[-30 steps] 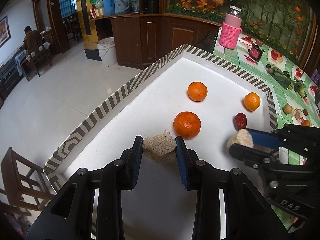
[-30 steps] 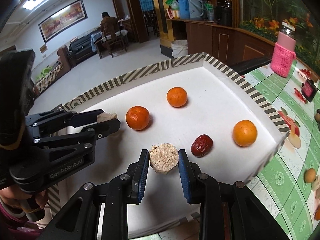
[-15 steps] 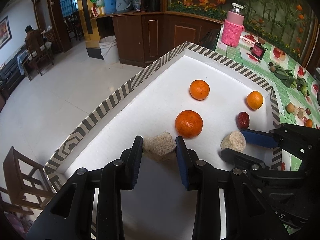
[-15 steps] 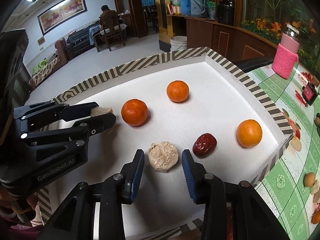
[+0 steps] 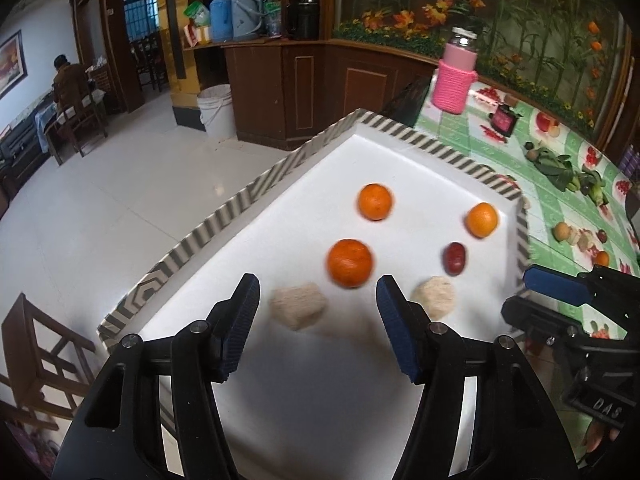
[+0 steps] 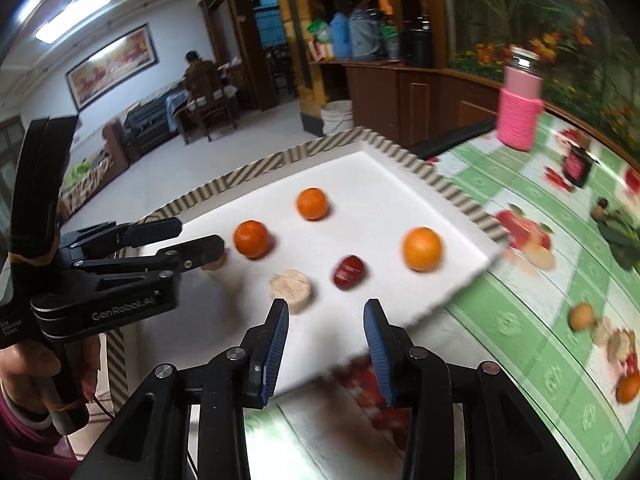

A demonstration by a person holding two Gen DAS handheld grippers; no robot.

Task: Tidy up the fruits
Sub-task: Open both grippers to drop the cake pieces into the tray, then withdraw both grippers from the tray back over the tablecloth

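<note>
Release is the step in hand. The left tool (image 5: 316,316) stands with its jaws apart, having just been opening, and the tan cake (image 5: 298,305) lies loose on the white tray (image 5: 288,392) between the fingertips, touched by neither pad. The right tool (image 6: 326,334) is also spread and empty; its jaws have just been opening too, and it sits at the tray's near edge with the round cake (image 6: 291,290) ahead and slightly left of its tips. Beyond the left tool's tips comes the big orange (image 5: 350,263), then the red date (image 5: 455,258) off to the right, with two more oranges (image 5: 375,201) further out near the far rim. Loose fruit lies on the green-clothed surface (image 6: 532,292) to the right of the right tool. Judging by this, the next move calls for swinging the empty right tool outward to one of those loose pieces, closing on it gently, and carrying it back over the striped rim.
</note>
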